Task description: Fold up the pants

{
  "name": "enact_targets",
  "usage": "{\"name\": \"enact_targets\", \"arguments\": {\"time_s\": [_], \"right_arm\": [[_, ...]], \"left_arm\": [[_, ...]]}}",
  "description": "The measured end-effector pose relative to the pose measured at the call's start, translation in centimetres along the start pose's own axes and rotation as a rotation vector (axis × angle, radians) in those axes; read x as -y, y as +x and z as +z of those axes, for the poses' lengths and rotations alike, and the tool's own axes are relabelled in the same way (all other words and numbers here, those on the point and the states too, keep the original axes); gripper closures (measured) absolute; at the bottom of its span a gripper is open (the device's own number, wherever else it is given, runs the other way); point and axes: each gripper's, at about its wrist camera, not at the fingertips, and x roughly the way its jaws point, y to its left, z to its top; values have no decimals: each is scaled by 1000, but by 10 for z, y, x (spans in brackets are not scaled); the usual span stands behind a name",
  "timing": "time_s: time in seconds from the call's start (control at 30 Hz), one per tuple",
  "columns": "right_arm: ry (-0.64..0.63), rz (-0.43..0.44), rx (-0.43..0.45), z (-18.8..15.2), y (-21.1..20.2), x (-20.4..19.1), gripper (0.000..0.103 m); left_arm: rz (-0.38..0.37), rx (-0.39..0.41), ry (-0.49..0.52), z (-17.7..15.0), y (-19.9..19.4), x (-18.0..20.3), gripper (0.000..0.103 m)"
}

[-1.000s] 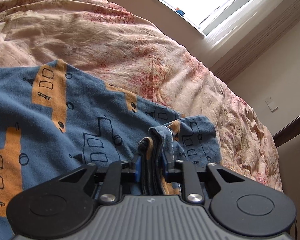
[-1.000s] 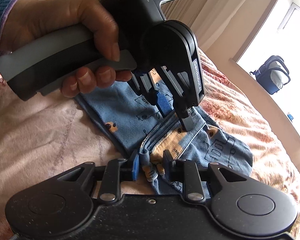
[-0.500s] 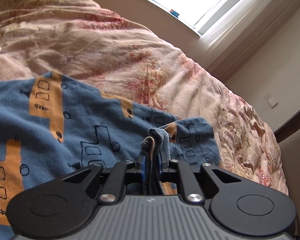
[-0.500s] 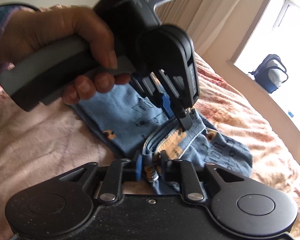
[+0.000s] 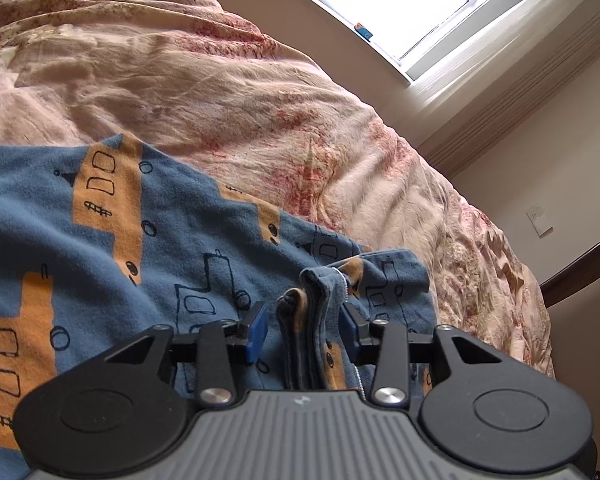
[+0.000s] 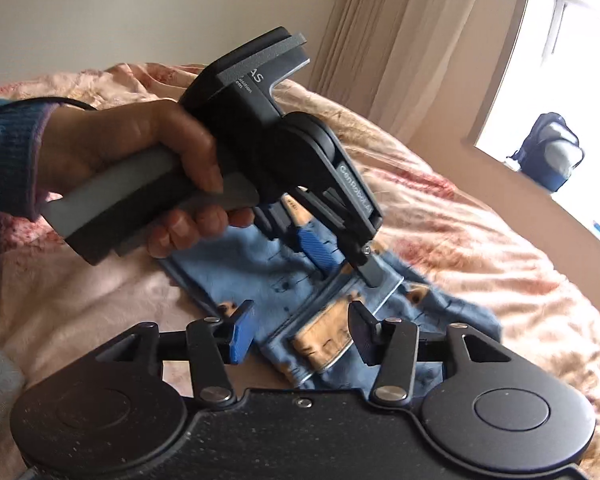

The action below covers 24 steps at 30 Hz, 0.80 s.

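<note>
Both grippers let go: the left gripper (image 5: 303,330) and right gripper (image 6: 300,334), clamped a second ago on the blue-and-orange printed cotton pants (image 5: 148,248), are opening, pads clear of the bunched hem between them. The pants lie doubled on the pink floral bedspread (image 5: 260,92), so this fold looks placed.
</note>
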Motion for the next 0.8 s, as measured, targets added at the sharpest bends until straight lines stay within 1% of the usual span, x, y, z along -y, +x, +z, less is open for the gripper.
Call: {"name": "enact_targets", "arguments": {"time_s": [0.07,0.1,0.2,0.33,0.43,0.53,0.57,0.63,0.67,0.7,0.8], "right_arm": [[-6,-25,-36,-2,5,0,65],[-8,-25,-53,-3,7,1,75],[-18,-9,-69,-5,10,1,76],[-36,34,-58,-5,9,-2,76],[-47,29,-70,-6,12,-4,76],[-43,27,-78,-6,19,-6,79],[-52,29,-77,-6,20,-7,80],[-90,30,-71,-6,20,-12,88],[-98,29,-72,-6,20,-13,90],[-101,32,-75,-6,20,-13,93],[-105,32,-74,-6,16,-12,97]], "left_arm": [[-3,-1,-8,0,1,-2,59],[-4,-3,-12,0,1,-3,59],[-4,-4,-13,1,2,-3,59],[-5,-4,-17,0,2,-3,59],[-3,-3,-15,1,3,-3,59],[-1,-5,-8,0,3,-3,59],[-1,-5,-7,0,3,-3,59],[-1,-6,-9,0,3,-3,59],[-2,-6,-10,0,3,-3,59],[-1,-6,-9,0,3,-3,59],[-2,-7,-9,0,3,-3,59]]}}
